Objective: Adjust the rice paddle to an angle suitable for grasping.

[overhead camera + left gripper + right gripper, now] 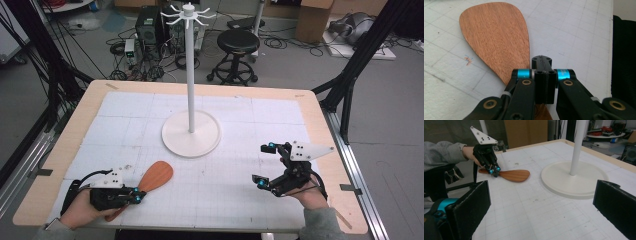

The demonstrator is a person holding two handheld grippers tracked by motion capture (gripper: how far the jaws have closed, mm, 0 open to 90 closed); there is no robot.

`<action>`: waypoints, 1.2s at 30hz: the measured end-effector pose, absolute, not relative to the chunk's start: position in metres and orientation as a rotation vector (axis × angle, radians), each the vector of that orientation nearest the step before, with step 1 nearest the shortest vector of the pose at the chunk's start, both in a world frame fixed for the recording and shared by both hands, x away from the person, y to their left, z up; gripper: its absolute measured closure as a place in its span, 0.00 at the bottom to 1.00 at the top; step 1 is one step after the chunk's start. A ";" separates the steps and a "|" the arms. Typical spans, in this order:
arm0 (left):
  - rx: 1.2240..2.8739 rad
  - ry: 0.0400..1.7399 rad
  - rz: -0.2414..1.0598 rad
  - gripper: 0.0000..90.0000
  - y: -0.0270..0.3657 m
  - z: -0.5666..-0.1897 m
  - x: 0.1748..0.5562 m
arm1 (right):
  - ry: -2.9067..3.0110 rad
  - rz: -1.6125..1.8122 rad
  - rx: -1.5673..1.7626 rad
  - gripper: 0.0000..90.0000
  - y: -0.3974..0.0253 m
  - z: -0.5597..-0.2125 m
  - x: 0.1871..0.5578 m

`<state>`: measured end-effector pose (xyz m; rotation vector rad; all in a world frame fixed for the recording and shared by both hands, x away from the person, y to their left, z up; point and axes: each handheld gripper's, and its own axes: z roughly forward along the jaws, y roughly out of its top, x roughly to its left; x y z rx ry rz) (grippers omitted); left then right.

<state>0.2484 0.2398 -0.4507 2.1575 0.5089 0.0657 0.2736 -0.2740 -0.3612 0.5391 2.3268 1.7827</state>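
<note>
A wooden spatula (156, 176) lies flat on the white gridded mat at the front left, its broad blade (496, 37) pointing away from the person. My left gripper (139, 196) sits low over the spatula's neck. Its jaws are pressed together (543, 63), and the handle runs underneath them. The right gripper view shows that same gripper (494, 171) tipped down onto the spatula (515, 175). My right gripper (265, 165) hovers at the front right, open wide with nothing between its pads (471, 205).
A white stand with a round base (191, 134) and a tall pole (190, 75) topped by hooks occupies the middle of the table. The wooden table rim (65, 145) borders the mat. A stool (238, 42) and cables lie on the floor beyond.
</note>
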 end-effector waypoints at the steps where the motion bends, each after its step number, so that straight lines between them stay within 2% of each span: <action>1: 2.156 0.511 0.067 0.99 0.240 -0.451 0.249 | 2.330 1.781 0.551 0.00 -0.274 -0.361 0.273; 11: 2.163 0.511 0.107 0.99 0.244 -0.450 0.253 | 2.324 1.779 0.546 0.00 -0.275 -0.361 0.274; 36: 2.136 0.654 0.231 0.99 0.257 -0.449 0.270 | 2.329 1.774 0.553 0.00 -0.275 -0.361 0.274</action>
